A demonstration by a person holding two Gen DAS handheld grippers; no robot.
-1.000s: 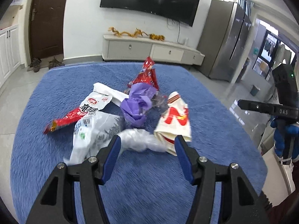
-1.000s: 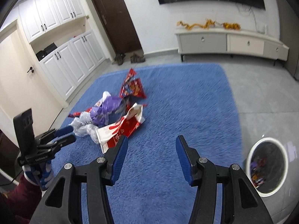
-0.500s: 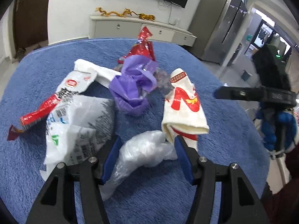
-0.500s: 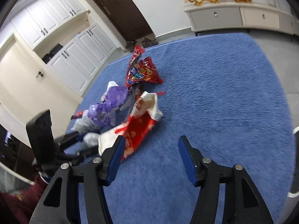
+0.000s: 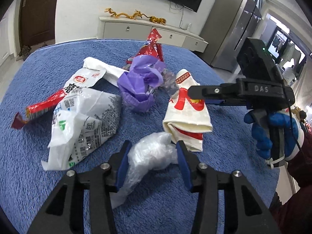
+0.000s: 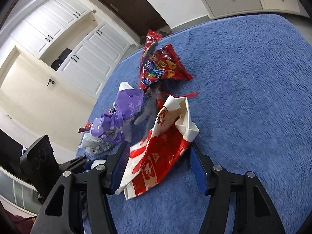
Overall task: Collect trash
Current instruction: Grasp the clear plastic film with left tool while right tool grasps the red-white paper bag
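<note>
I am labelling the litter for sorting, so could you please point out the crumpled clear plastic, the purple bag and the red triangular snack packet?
crumpled clear plastic (image 5: pixel 154 152), left wrist view, its bunched middle.
purple bag (image 5: pixel 141 83), left wrist view, crumpled centre.
red triangular snack packet (image 6: pixel 161 68), right wrist view, printed face.

rug (image 5: pixel 29 175): blue fuzzy pile | clear bag (image 5: pixel 152 154): crinkled thin plastic | red snack bag (image 6: pixel 161 68): glossy foil

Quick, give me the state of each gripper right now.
Left gripper: open, straddling the clear plastic wad, not clamped.
Right gripper: open, straddling the red-and-white bag, not clamped.
</note>
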